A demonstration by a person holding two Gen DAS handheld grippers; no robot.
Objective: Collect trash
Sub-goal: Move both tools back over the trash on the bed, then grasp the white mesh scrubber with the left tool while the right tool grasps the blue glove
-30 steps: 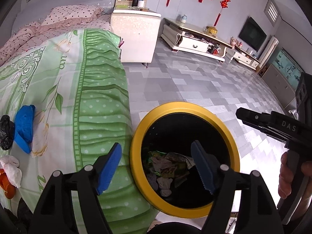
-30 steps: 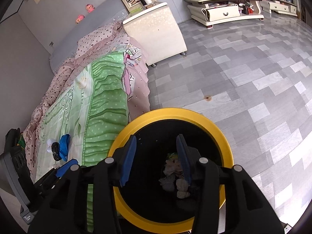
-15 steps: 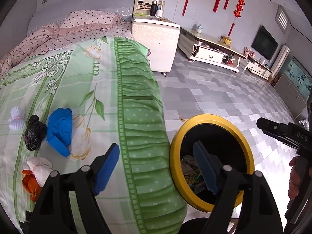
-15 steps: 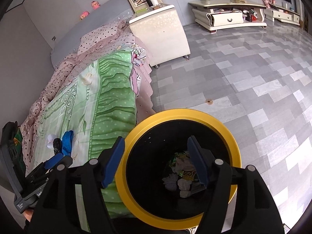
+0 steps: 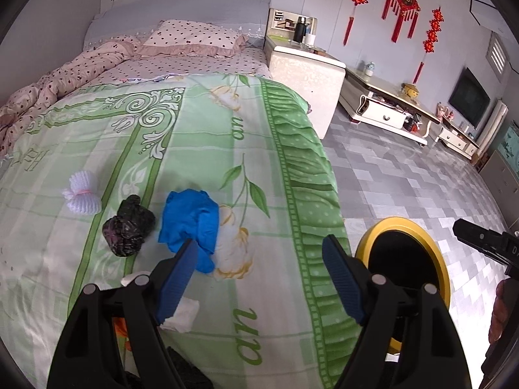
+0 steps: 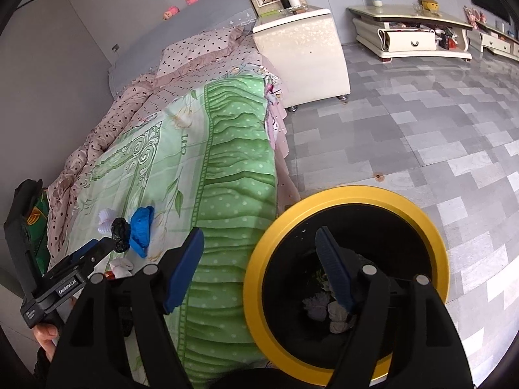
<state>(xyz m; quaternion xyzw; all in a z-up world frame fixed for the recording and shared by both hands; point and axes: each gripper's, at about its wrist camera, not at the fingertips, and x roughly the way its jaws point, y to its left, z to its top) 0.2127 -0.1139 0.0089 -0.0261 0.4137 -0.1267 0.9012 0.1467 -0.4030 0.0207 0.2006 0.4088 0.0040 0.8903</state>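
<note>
Both grippers empty; trash lies on the bed beside the bin.

My left gripper [image 5: 259, 275] stands wide over the green quilt [image 5: 201, 149], near the blue glove [image 5: 189, 220], black bag [image 5: 128, 227] and white bundle [image 5: 81, 193]. My right gripper [image 6: 262, 269], jaws just opening and now wide, straddles the rim of the yellow-rimmed bin [image 6: 418, 214], which holds crumpled scraps [image 6: 324, 308].

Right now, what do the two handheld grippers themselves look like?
Both the left gripper and the right gripper have black plastic frames, silver pivot screws and blue ribbed pads on the jaws. White lettering marks their black bodies. No cables or sleeves are visible.
</note>
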